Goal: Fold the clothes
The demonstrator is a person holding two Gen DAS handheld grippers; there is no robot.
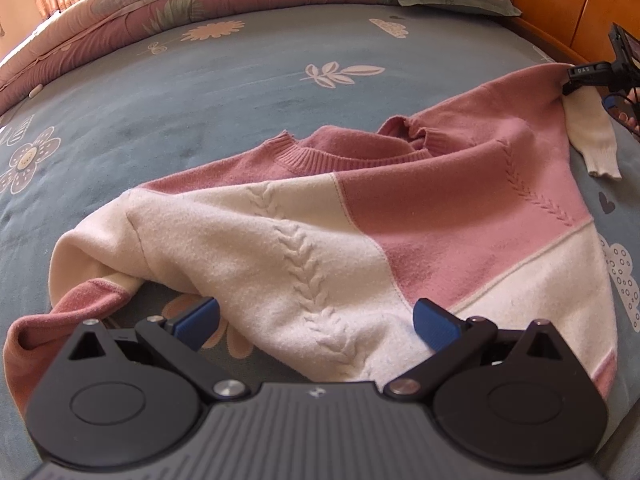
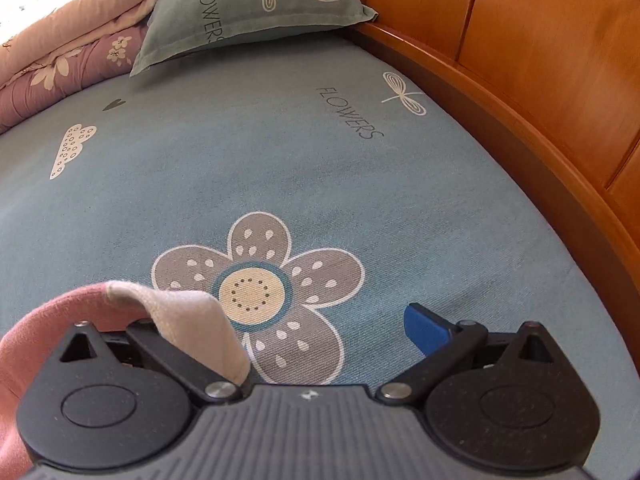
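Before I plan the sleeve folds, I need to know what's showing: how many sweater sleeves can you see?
2. One sleeve curls at the near left beside the left tongs. The other sleeve stretches far right, lying over the right tongs.

Beyond the sweater (image 1: 360, 216), open bedsheet (image 1: 224, 92) ran clear up to the folded quilt (image 1: 132, 4) and the pillow (image 2: 256, 4), which closed off the far end. To the sweater's right, bare sheet stretched to the wooden bed frame (image 2: 520, 92), a solid barrier along that side. The sweater's body lay between the left gripper's (image 1: 316, 322) spread fingers, filling that gap.
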